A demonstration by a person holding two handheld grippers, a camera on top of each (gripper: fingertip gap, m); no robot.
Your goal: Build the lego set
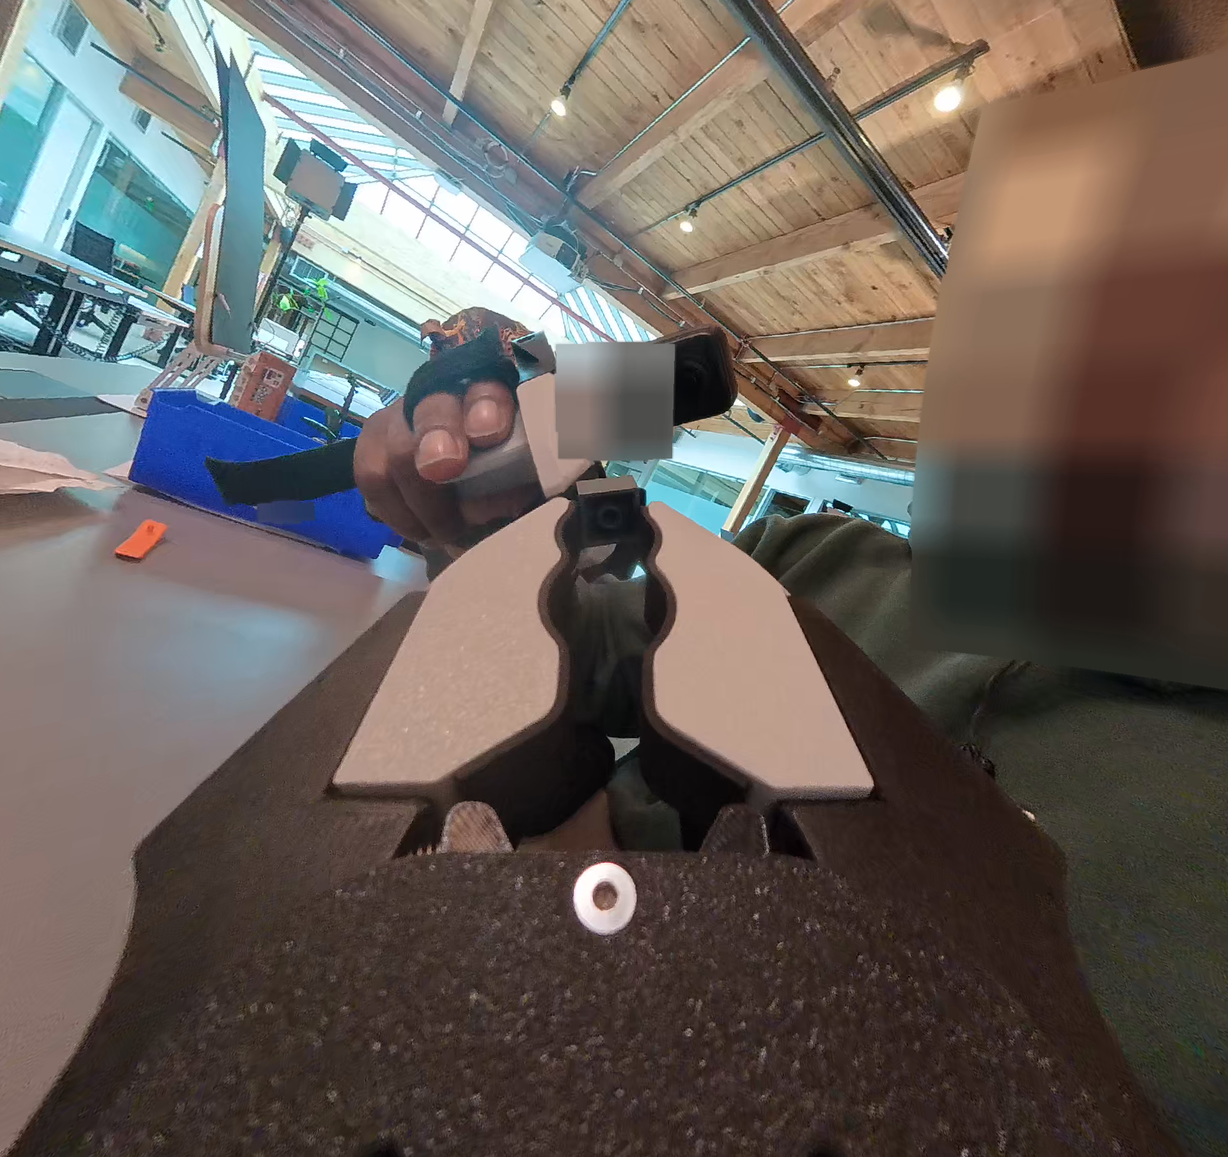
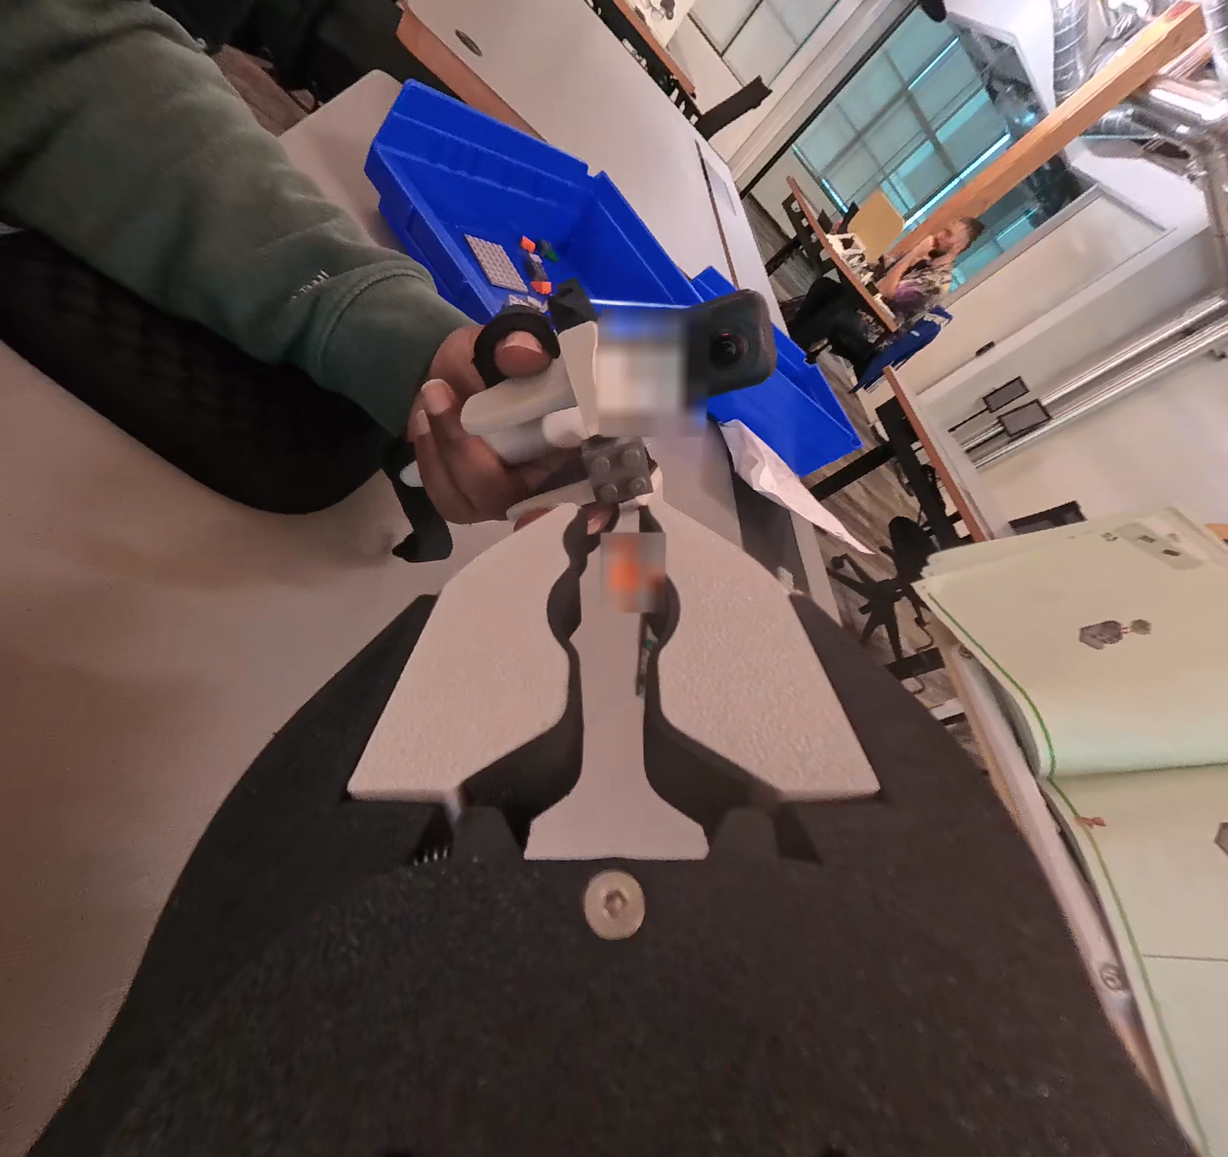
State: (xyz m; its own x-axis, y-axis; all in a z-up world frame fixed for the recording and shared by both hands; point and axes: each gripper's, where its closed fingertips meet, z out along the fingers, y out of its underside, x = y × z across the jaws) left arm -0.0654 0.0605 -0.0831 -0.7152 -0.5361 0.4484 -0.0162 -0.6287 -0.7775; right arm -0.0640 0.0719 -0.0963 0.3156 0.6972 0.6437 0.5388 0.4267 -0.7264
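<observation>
The left gripper [image 1: 608, 517] clamps a grey brick [image 2: 618, 470]. The right gripper's [image 2: 614, 517] jaws pinch a small piece, hard to identify. Aligning studs squarely before pressing should seat it cleanly.

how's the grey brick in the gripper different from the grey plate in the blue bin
The grey brick is small and chunky with four studs; the grey plate is flat, wider, with many studs. The grey brick is pinched in the air by the left gripper; the grey plate lies loose in the blue bin. Both are grey and studded.
</observation>
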